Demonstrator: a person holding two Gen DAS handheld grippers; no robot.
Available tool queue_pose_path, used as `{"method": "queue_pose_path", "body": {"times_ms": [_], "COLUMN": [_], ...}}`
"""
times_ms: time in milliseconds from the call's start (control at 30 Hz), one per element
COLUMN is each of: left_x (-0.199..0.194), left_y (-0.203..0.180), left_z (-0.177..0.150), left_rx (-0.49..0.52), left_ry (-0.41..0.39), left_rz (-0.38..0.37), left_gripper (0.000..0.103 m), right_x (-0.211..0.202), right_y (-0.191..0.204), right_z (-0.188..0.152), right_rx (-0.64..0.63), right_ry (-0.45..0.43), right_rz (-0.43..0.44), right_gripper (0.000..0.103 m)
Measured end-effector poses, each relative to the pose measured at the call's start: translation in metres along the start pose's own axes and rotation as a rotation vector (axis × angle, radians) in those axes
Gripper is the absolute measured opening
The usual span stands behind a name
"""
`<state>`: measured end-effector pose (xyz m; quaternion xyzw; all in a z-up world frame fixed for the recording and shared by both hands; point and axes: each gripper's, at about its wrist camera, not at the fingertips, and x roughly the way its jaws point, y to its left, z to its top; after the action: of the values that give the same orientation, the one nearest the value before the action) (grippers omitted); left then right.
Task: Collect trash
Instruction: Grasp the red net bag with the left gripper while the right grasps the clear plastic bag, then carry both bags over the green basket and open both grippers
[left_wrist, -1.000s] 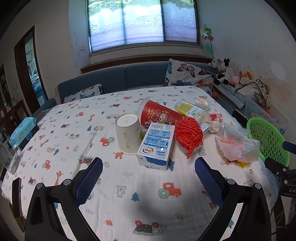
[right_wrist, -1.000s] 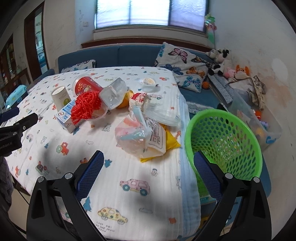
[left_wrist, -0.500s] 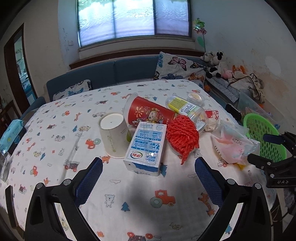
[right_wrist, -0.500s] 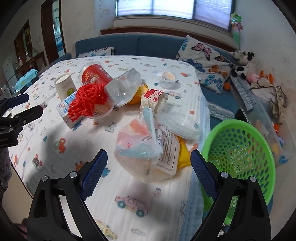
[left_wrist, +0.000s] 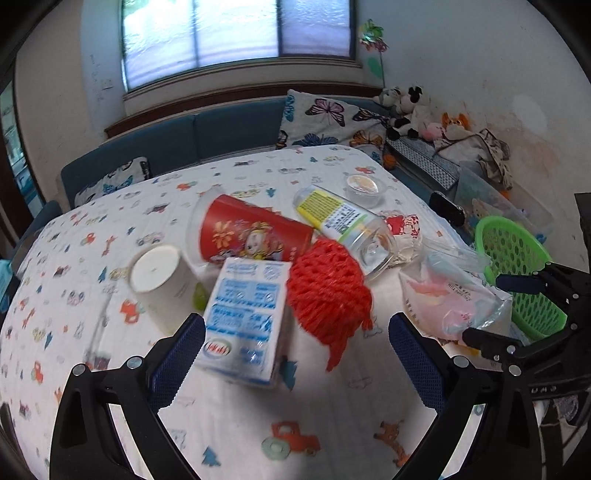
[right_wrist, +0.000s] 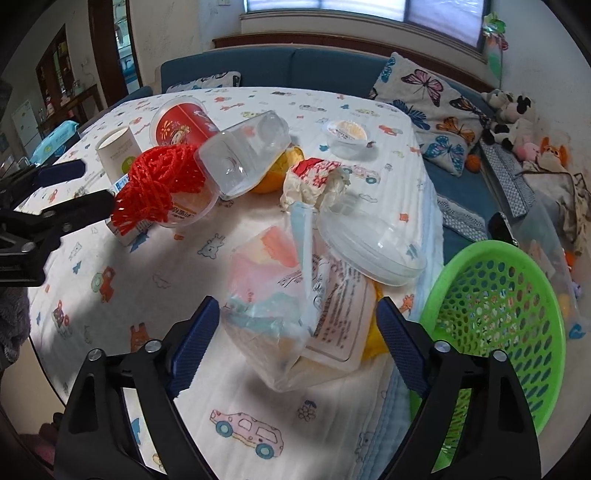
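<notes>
Trash lies on the patterned tablecloth. My left gripper (left_wrist: 295, 354) is open, its jaws either side of a blue-and-white milk carton (left_wrist: 245, 317) and a red foam net (left_wrist: 328, 295). Behind them lie a white paper cup (left_wrist: 159, 278), a red printed cup (left_wrist: 251, 236) and a clear bottle (left_wrist: 343, 221). My right gripper (right_wrist: 295, 328) is open around a clear plastic bag of wrappers (right_wrist: 291, 310). A green mesh basket (right_wrist: 498, 332) stands off the table's right edge; it also shows in the left wrist view (left_wrist: 513, 273).
A clear plastic lid (right_wrist: 369, 247), crumpled red-and-white wrapper (right_wrist: 314, 181), an orange (right_wrist: 277, 173) and a small sealed cup (right_wrist: 345, 136) lie further back. A blue sofa with butterfly pillows (right_wrist: 432, 107) and stuffed toys (right_wrist: 517, 122) lines the far side.
Both grippers have moved forward toward the trash: the left has closed in on the milk carton and red net, the right on the plastic bag. Both stay open.
</notes>
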<state>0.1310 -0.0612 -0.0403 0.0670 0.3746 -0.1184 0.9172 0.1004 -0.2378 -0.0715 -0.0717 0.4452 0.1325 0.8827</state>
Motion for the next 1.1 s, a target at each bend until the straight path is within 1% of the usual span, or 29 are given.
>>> {"method": "queue_pose_path", "body": {"times_ms": [67, 200, 300, 367, 400, 467, 500, 533, 567, 600, 633, 700, 767, 900, 1100], "left_x": [0.006, 0.016, 0.026, 0.032, 0.034, 0.037, 0.037, 0.038, 0.038, 0.039, 0.039, 0.038, 0.034, 0.025, 0.000], "left_y": [-0.002, -0.004, -0.005, -0.004, -0.003, -0.001, -0.001, 0.000, 0.001, 0.001, 0.002, 0.004, 0.006, 0.009, 0.017], "left_z": [0.003, 0.008, 0.011, 0.012, 0.012, 0.012, 0.012, 0.011, 0.011, 0.011, 0.011, 0.010, 0.009, 0.008, 0.006], "left_rx": [0.003, 0.013, 0.013, -0.001, -0.007, -0.020, -0.023, -0.025, -0.028, -0.031, -0.035, -0.046, -0.052, -0.059, -0.070], "left_ry": [0.010, 0.023, 0.051, 0.066, 0.071, 0.080, 0.082, 0.084, 0.087, 0.089, 0.091, 0.084, 0.075, 0.056, 0.008], "left_rz": [-0.010, -0.021, -0.040, -0.057, -0.062, -0.078, -0.082, -0.086, -0.093, -0.100, -0.105, -0.106, -0.106, -0.101, -0.091], "left_gripper": [0.096, 0.094, 0.082, 0.078, 0.073, 0.071, 0.066, 0.059, 0.056, 0.050, 0.048, 0.045, 0.042, 0.037, 0.036], "right_x": [0.001, 0.001, 0.003, 0.007, 0.008, 0.011, 0.011, 0.011, 0.011, 0.010, 0.009, 0.005, 0.001, -0.006, -0.026], "right_y": [0.000, 0.002, -0.001, -0.002, -0.001, 0.000, 0.001, 0.001, 0.002, 0.003, 0.004, 0.006, 0.007, 0.013, 0.022], "right_z": [0.000, -0.001, 0.000, 0.000, 0.000, 0.001, 0.001, 0.001, 0.001, 0.001, 0.001, 0.001, 0.000, -0.002, -0.005], "right_rx": [-0.003, -0.016, -0.010, -0.005, -0.005, -0.010, -0.011, -0.012, -0.013, -0.014, -0.016, -0.020, -0.017, -0.016, 0.002], "right_ry": [0.004, 0.003, 0.010, 0.016, 0.018, 0.019, 0.017, 0.013, 0.010, 0.008, 0.006, -0.010, -0.016, -0.034, -0.079], "right_rz": [0.010, 0.012, 0.019, 0.025, 0.027, 0.026, 0.026, 0.027, 0.027, 0.029, 0.029, 0.025, 0.039, 0.046, 0.079], "right_gripper": [0.080, 0.079, 0.079, 0.079, 0.079, 0.078, 0.077, 0.073, 0.070, 0.068, 0.065, 0.060, 0.049, 0.046, 0.043]}}
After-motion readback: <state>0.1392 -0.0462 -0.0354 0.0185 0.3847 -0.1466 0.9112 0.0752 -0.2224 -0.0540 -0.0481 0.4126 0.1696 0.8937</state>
